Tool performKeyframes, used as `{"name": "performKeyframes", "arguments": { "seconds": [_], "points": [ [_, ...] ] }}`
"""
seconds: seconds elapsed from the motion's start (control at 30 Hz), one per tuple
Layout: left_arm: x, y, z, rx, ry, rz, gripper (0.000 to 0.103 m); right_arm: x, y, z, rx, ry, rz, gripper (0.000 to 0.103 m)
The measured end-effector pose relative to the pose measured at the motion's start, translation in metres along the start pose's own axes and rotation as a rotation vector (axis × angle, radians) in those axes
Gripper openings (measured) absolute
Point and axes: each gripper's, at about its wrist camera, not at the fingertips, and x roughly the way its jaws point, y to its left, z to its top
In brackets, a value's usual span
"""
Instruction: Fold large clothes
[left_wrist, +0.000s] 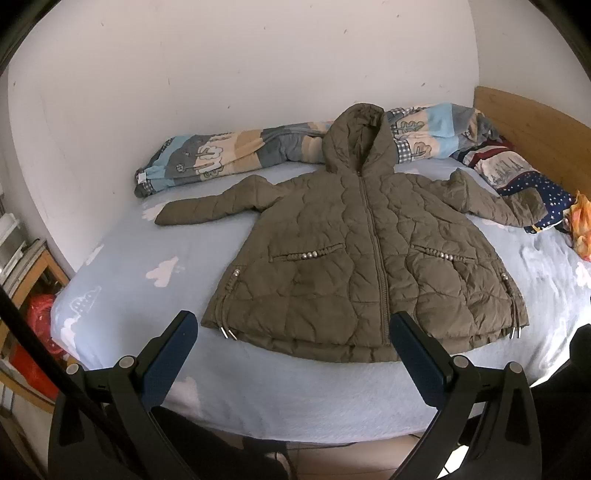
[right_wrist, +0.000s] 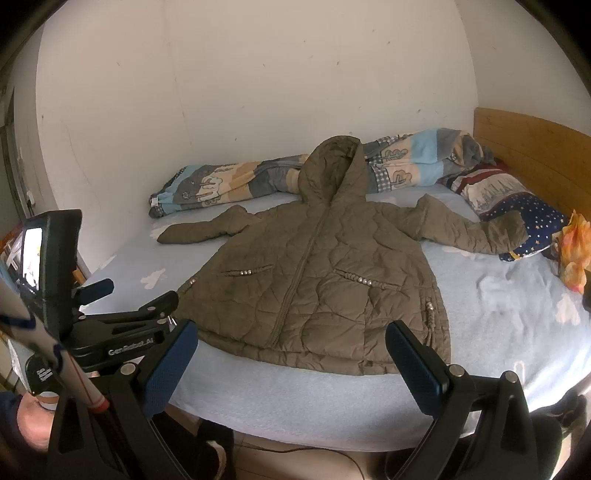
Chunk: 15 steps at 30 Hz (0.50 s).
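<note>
Olive quilted hooded jacket spread flat, front up, on a bed, both grippers hovering at its hem.

The jacket lies zipped on the pale blue sheet, sleeves out to each side, hood resting against a rolled patterned quilt along the wall. The left gripper and right gripper both stand wide open, holding nothing, just short of the hem. A starry pillow lies under the far sleeve cuff.
</note>
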Motion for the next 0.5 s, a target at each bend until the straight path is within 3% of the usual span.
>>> {"name": "performKeyframes", "arguments": {
  "seconds": [0.17, 0.3, 0.5],
  "points": [
    [0.020, 0.009, 0.012, -0.006, 0.000, 0.001, 0.103, 0.008, -0.012, 0.000, 0.047, 0.023, -0.004, 0.103],
    [0.046, 0.016, 0.043, -0.020, -0.028, 0.017, 0.103, 0.019, -0.032, 0.008, 0.105, 0.047, -0.036, 0.103],
    [0.114, 0.008, 0.093, -0.050, 0.016, -0.003, 0.103, 0.045, -0.085, 0.041, 0.179, 0.041, -0.130, 0.103]
  ]
}}
